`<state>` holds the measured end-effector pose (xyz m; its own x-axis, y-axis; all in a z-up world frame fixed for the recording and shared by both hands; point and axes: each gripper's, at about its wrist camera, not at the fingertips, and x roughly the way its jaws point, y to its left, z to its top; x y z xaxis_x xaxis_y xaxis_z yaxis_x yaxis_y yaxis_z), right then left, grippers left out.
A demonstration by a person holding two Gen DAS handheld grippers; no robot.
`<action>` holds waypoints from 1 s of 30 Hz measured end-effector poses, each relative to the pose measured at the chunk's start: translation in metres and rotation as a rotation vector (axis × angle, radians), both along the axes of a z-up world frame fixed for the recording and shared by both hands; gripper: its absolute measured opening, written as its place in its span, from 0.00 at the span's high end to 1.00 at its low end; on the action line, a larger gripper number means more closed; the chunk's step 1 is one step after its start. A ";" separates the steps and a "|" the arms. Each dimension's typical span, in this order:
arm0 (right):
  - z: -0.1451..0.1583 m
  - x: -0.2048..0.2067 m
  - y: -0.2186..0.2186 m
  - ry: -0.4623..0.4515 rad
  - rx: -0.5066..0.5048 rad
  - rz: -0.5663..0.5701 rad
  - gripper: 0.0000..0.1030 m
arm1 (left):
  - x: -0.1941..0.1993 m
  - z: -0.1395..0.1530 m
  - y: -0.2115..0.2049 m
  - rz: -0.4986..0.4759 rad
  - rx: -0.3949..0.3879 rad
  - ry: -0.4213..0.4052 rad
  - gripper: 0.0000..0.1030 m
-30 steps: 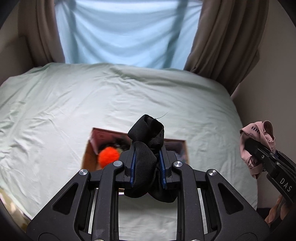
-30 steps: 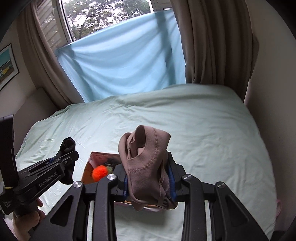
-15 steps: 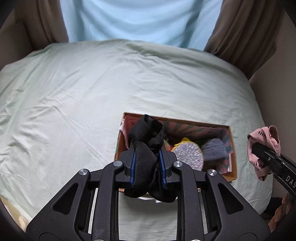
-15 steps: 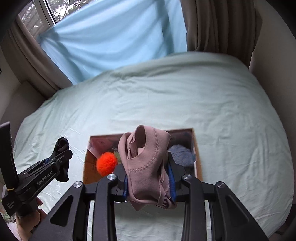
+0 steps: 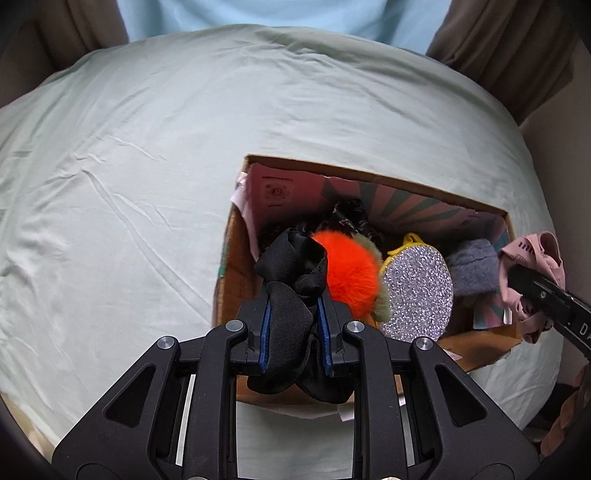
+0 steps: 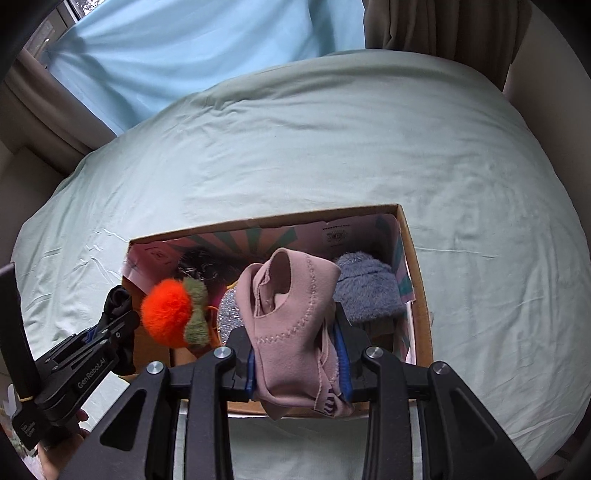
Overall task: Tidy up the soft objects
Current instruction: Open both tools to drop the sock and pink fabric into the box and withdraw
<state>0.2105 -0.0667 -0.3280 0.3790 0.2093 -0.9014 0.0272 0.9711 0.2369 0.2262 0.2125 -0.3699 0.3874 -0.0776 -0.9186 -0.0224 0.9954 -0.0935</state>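
Note:
My left gripper (image 5: 293, 325) is shut on a black sock (image 5: 291, 280) and holds it over the left end of an open cardboard box (image 5: 373, 177) on the bed. My right gripper (image 6: 297, 343) is shut on a pink sock (image 6: 291, 306) above the box (image 6: 417, 280), near its front middle. Inside the box lie an orange pom-pom (image 5: 351, 269), a silver glitter pouch (image 5: 417, 291) and a grey-blue fluffy item (image 5: 476, 269). The right gripper with the pink sock (image 5: 532, 258) shows at the right edge of the left wrist view; the left gripper (image 6: 110, 325) shows at the left of the right wrist view.
The box sits on a pale green bedsheet (image 5: 147, 166) that covers the whole bed. A light blue cloth (image 6: 184, 48) hangs over the window behind, with brown curtains (image 6: 424, 22) at both sides. A wall (image 5: 561, 147) runs along the bed's right edge.
Both grippers have come forward and tilted down over the box, which now looks much larger and closer. Each still grips its sock.

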 end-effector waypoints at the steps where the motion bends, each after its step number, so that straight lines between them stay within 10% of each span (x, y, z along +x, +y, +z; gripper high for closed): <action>1: 0.000 0.001 0.000 0.004 0.001 -0.002 0.70 | 0.001 0.000 -0.003 -0.013 0.012 -0.004 0.71; 4: -0.007 0.004 -0.004 0.030 0.061 -0.028 0.56 | 0.000 0.007 -0.004 -0.047 -0.026 -0.030 0.01; 9: -0.005 0.004 -0.005 0.007 0.075 -0.051 0.02 | -0.005 0.019 0.002 -0.056 -0.063 -0.046 0.00; 30: 0.046 -0.017 -0.022 -0.076 0.084 -0.055 0.01 | -0.030 0.084 -0.004 -0.035 0.020 -0.081 0.00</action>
<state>0.1936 -0.0888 -0.2818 0.4582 0.2599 -0.8500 0.0592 0.9452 0.3210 0.1960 0.2085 -0.2863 0.4576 -0.0741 -0.8860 0.0190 0.9971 -0.0736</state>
